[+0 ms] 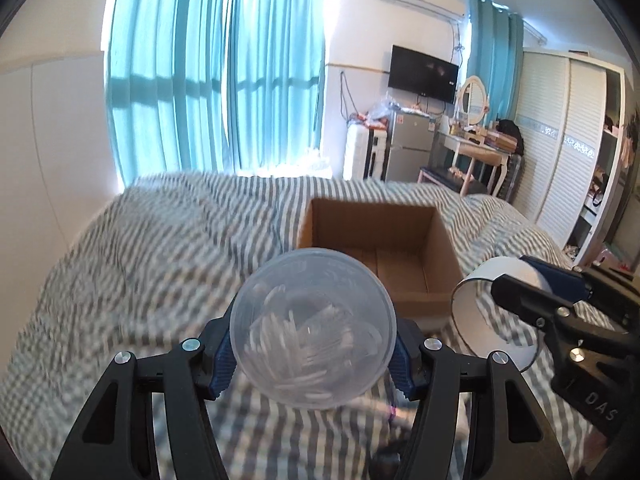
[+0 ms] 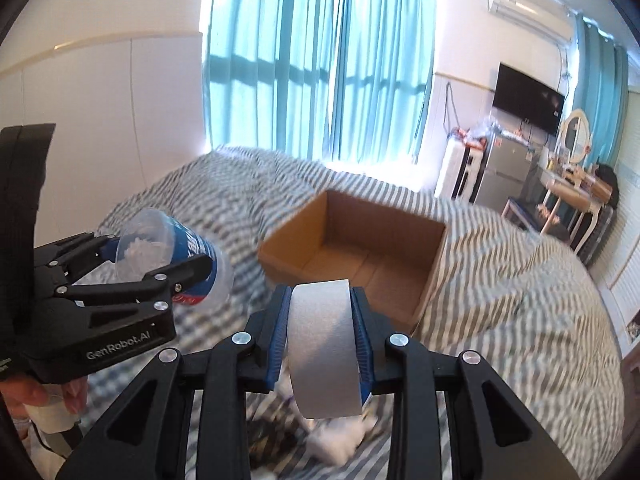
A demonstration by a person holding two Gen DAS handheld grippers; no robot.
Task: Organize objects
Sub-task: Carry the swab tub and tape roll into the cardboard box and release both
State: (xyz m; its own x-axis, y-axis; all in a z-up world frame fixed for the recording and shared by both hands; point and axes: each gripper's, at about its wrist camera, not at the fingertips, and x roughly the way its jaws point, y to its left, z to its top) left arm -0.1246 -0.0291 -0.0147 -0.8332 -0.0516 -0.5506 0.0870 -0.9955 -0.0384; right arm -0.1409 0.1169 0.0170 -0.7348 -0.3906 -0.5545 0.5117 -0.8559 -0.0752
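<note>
My left gripper [image 1: 312,344] is shut on a clear plastic tub [image 1: 312,328] that holds white swab sticks, and carries it above the striped bed. From the right wrist view the same tub [image 2: 168,252] shows a blue label, gripped by the left gripper [image 2: 156,256]. My right gripper [image 2: 322,320] is shut on a roll of white tape [image 2: 324,340], its blue pads [image 2: 280,320] pressing both flat sides. In the left wrist view, the tape roll [image 1: 492,320] and right gripper [image 1: 520,280] hang at the right. An open cardboard box [image 1: 372,224] [image 2: 360,220] lies ahead on the bed, with nothing visible inside.
The bed's grey-striped cover [image 1: 140,260] spreads around the box. Small white items [image 2: 340,436] lie on the cover below the right gripper. A hand [image 2: 40,396] holds the left gripper's handle. Curtains, a fridge, a dressing table and a wardrobe stand beyond the bed.
</note>
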